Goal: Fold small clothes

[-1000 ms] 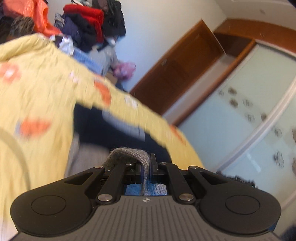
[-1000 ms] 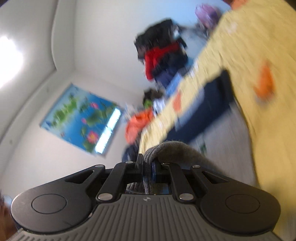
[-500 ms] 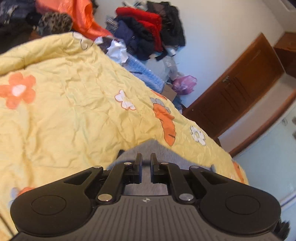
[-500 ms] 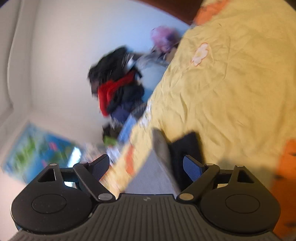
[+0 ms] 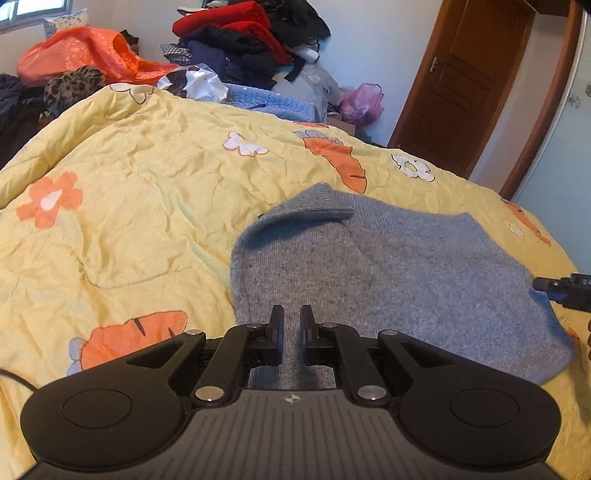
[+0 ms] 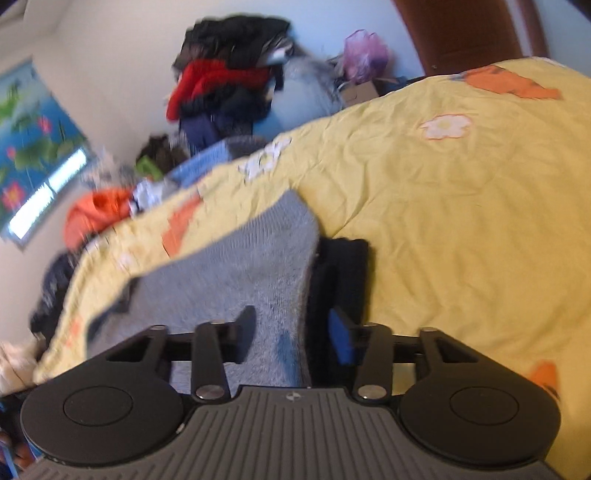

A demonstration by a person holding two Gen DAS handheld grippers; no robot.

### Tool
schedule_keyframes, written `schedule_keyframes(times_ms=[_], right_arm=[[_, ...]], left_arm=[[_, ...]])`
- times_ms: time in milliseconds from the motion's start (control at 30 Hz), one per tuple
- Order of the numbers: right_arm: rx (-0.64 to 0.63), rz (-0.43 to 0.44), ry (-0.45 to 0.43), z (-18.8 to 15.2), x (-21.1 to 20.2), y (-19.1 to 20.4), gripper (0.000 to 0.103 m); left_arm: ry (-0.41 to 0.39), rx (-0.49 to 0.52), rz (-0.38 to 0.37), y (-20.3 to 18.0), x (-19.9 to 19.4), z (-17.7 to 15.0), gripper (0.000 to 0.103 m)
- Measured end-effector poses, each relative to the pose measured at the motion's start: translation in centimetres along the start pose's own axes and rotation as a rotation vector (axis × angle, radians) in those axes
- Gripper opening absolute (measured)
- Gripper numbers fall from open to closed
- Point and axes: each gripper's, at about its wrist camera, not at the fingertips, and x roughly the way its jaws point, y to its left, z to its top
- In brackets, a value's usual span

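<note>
Both claws have let go of the grey garment [image 5: 388,266], now spread flat on the yellow quilt [image 5: 147,206]. Left claw [image 5: 291,325] is nearly closed and empty above it; right claw [image 6: 291,332], jaws just closing, stands parted, gripping nothing.

Grey garment [image 5: 399,266] on yellow quilt [image 5: 140,206]

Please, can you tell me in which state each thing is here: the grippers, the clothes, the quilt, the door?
left gripper: shut, above the grey sweater.
right gripper: open; jaws have just been closing, sweater edge between them, not pressed.
grey sweater: lying flat, one corner turned over.
dark garment: mostly under the sweater.
quilt: spread, wrinkled.
door: closed.
clothes pile: heaped, unfolded.
</note>
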Motion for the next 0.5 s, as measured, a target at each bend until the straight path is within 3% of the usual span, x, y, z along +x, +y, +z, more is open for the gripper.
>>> schedule_keyframes(times_ms=[67, 100, 167, 267, 333, 400, 467, 500], right_arm=[[-0.014, -0.014, 0.029, -0.1, 0.8, 0.5, 0.027], [-0.008, -0.006, 0.048, -0.2, 1.2, 0.6, 0.013], [-0.005, 0.043, 0.026, -0.4, -0.1, 0.8, 0.013], [0.026, 0.103, -0.018, -0.6, -3.9, -0.7, 0.011], [0.028, 0.029, 0.034, -1.5, -3.7, -2.3, 0.011], [0.052, 0.039, 0.056, -2.3, -3.5, -3.1, 0.012], [0.085, 0.046, 0.051, -1.9, -3.5, -3.0, 0.02], [0.098, 0.034, 0.026, -1.3, -3.7, -2.8, 0.035]], left_arm=[[0.023, -0.012, -0.007, 0.3, 0.6, 0.2, 0.008], [0.04, -0.021, -0.011, 0.5, 0.8, 0.3, 0.008], [0.045, -0.037, -0.008, 0.8, 0.6, 0.3, 0.008], [-0.011, -0.025, -0.049, 1.3, -1.3, 0.5, 0.008], [-0.058, 0.018, -0.038, 1.2, -2.0, 1.0, 0.008], [-0.079, 0.063, 0.007, 0.9, -1.6, 1.9, 0.008], [-0.088, 0.078, 0.036, 0.8, -0.7, 3.0, 0.008], [-0.096, 0.09, 0.042, 0.6, -0.3, 3.6, 0.008]])
